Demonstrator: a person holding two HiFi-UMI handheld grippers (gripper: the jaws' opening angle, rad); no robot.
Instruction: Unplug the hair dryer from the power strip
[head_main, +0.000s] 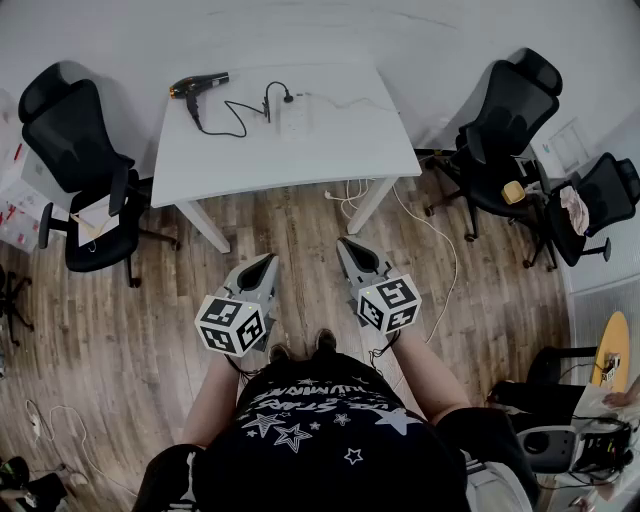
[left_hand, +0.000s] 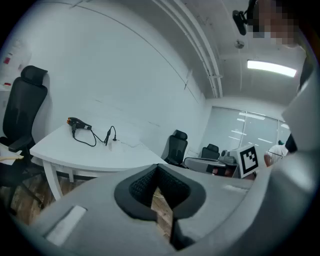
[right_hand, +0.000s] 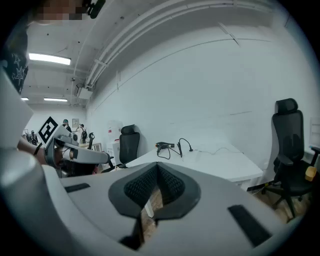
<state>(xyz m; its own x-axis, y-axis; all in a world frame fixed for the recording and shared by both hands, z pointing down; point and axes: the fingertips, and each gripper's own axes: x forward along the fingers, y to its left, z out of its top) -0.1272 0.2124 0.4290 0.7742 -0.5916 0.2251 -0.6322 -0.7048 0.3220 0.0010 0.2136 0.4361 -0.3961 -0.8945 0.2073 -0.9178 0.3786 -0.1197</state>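
The jaws of the left gripper (left_hand: 157, 171) were seen pressed together, with nothing between the pads and only a sliver of wooden floor showing past them. Those of the right gripper (right_hand: 157, 169) were likewise closed on nothing. Both grippers were held side by side just in front of the person's body, tipped slightly downward and aimed at the white table (head_main: 300, 165), which stood well apart from them.

The step in hand was judged to be the approach, since nothing on the table had been touched. For it to be done well, the table would need to be reached first and the jaws spread before contact. The power strip (head_main: 292, 112) would best be pinned flat by one gripper while the plug body, not the cord (head_main: 232, 128), was pinched by the other and drawn straight out.

The hair dryer (head_main: 197, 86) lay at the table's far left corner. Its barrel's long axis ran roughly along the far edge, with the orange-tinted end toward the left side and the handle angled back toward the person. Whether that end was the nozzle could not be told. The cord was looped rightward to the strip at the far middle.
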